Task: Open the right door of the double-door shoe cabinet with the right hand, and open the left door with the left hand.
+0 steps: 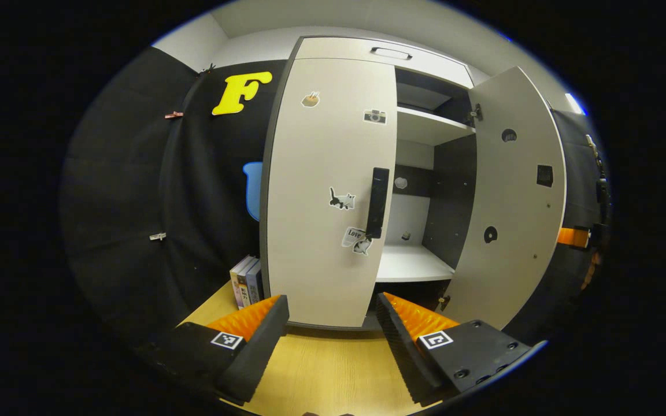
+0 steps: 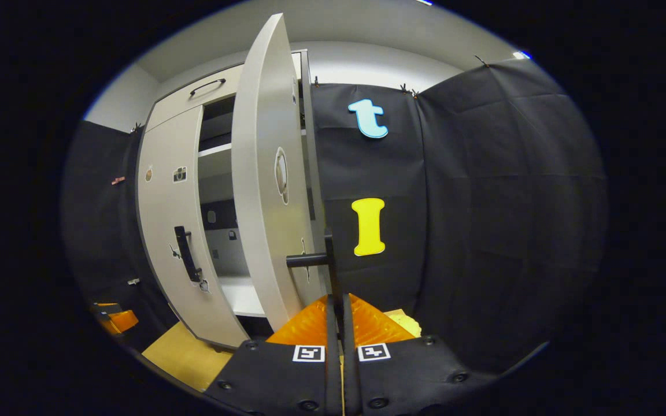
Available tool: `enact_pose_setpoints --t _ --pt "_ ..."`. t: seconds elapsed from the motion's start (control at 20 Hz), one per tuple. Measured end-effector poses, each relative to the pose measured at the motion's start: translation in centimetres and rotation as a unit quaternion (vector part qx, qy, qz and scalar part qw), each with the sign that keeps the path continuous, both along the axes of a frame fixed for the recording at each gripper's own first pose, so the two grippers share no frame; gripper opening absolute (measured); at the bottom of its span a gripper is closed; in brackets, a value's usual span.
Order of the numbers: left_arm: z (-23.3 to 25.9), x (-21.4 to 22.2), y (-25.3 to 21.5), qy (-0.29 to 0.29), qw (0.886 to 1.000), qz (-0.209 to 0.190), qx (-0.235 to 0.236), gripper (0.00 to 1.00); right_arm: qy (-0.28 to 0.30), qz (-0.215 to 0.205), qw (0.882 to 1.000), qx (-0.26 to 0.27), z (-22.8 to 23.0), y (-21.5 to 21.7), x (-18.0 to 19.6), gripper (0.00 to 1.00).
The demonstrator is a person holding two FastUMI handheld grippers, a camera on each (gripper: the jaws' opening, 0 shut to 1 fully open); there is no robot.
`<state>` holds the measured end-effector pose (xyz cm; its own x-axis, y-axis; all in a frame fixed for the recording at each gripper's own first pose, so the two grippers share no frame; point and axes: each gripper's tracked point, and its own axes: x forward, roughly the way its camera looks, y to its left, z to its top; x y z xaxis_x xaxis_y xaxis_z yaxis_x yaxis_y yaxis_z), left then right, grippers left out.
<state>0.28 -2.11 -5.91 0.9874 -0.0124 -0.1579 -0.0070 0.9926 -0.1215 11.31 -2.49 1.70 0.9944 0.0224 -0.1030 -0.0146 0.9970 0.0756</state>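
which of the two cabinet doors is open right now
The right door is open, swung out so the shelves behind it show; the right gripper is shut on its handle. The left door is closed flat.

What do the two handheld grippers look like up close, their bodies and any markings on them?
Each gripper, the left gripper and the right gripper, has two wedge-shaped fingers with ribbed inner faces, mounted on black blocks with round screw holes. Every block carries a small square black-and-white marker tag.
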Motion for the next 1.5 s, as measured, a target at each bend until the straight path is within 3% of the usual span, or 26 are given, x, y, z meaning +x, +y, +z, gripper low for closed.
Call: enact_pose_setpoints --t 0.25,0.35,0.4,0.5,0.55,0.65,0.7,0.75,0.8,0.95,1.25,1.5 --pt "-0.9 -0.9 1.4 0.02 0.999 -0.013 -0.041 0.95 0.005 -0.027 1.0 0.013 -0.1 -0.2 -1.8 0.09" --pt "-0.6 -1.0 1.5 0.015 0.999 -0.03 -0.029 0.95 0.016 -0.035 0.999 0.018 -0.6 0.0 -3.0 0.18" --pt "-0.5 -1.1 1.8 0.008 0.999 -0.036 -0.016 0.95 0.017 -0.041 0.999 0.016 -0.8 -0.1 -3.4 0.28" --pt "-0.5 -0.9 2.6 -0.003 0.999 -0.039 0.014 0.95 0.008 -0.052 0.998 0.022 -0.7 0.2 -4.5 0.34" --pt "-0.4 -0.9 3.0 -0.007 0.999 -0.039 0.022 0.95 0.009 -0.054 0.998 0.034 -1.1 0.8 -4.9 0.53" --pt "0.1 -1.0 3.4 -0.016 0.999 -0.045 0.019 0.94 0.024 -0.046 0.998 0.046 -2.7 2.5 -6.3 0.66" --pt "0.5 -1.0 3.4 -0.021 0.998 -0.048 0.016 0.94 0.035 -0.04 0.998 0.047 -3.6 3.4 -6.8 0.66" --pt "1.1 -0.8 3.5 -0.029 0.998 -0.053 0.012 0.95 0.046 -0.039 0.997 0.047 -4.3 3.7 -7.3 0.8" --pt "1.6 -0.6 3.4 -0.036 0.997 -0.061 0.008 0.95 0.052 -0.031 0.997 0.052 -4.8 4.8 -8.1 1.0" --pt "2.9 0.6 2.5 -0.045 0.995 -0.089 -0.002 0.95 0.058 -0.011 0.997 0.047 -5.4 6.9 -7.9 0.98" --pt "6.2 5.2 1.3 -0.07 0.993 -0.093 0.019 0.95 -0.006 0.016 0.999 0.029 -3.1 9.5 -5.2 0.98" --pt "8.3 10.9 -0.8 -0.076 0.992 -0.095 0.023 0.97 -0.01 0.04 0.999 0.011 -3.2 10.3 -2.9 0.98"
